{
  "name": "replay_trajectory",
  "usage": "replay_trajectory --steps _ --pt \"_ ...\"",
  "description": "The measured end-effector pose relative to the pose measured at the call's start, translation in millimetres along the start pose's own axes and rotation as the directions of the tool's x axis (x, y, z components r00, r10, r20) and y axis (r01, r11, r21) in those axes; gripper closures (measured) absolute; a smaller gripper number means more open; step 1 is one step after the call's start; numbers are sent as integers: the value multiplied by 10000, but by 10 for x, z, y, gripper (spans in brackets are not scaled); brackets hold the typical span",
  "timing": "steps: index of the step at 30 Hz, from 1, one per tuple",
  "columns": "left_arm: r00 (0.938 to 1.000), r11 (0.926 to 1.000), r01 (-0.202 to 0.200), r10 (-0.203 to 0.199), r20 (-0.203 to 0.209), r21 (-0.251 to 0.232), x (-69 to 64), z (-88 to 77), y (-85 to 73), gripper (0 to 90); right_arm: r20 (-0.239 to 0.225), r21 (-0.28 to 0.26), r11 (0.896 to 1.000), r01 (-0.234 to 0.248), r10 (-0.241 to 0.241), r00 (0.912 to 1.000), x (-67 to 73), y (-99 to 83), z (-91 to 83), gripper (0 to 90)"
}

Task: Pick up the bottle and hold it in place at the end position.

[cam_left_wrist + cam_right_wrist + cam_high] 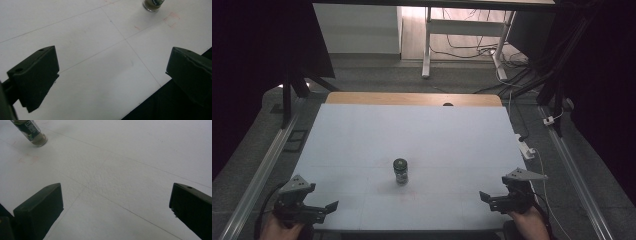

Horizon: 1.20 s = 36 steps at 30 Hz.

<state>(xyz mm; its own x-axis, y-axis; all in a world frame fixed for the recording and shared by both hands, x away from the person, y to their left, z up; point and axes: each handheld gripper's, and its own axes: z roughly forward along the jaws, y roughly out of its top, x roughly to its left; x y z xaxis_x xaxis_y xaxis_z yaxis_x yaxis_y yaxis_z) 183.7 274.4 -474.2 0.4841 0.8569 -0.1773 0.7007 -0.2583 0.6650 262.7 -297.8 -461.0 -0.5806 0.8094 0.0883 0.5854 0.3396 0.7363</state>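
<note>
One spice jar (400, 171) is stood upright; left gripper (328, 209) and right gripper (487, 198), both spread wide, are held well apart on either side of it.

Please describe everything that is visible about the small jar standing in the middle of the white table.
The small jar stands upright near the middle of the white table, just behind faint red marks. It looks like clear glass with a dark round lid, a dark printed label around the body and pale greenish-brown contents at the bottom. Only the table touches it; the left gripper and the right gripper are both open and far from it.
</note>
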Motion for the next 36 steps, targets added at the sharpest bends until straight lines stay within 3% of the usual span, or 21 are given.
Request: replay_trajectory --steps 9,20,27,36 --pt "9982 9994 -242 255 538 -248 3 44 44 0 -58 90 9999 79 -79 10000 3 2 9 0" --pt "9944 9979 -493 531 909 -430 -26 98 126 0 -93 153 9999 38 -37 10000 -2 4 12 0" --pt "9807 9925 -1137 1193 1552 -447 -64 217 191 0 -91 164 9999 34 -33 10000 -2 4 13 0" --pt "9694 9901 -1233 1348 2050 -677 -75 342 294 0 -92 175 9998 29 -28 10000 -2 5 14 0"
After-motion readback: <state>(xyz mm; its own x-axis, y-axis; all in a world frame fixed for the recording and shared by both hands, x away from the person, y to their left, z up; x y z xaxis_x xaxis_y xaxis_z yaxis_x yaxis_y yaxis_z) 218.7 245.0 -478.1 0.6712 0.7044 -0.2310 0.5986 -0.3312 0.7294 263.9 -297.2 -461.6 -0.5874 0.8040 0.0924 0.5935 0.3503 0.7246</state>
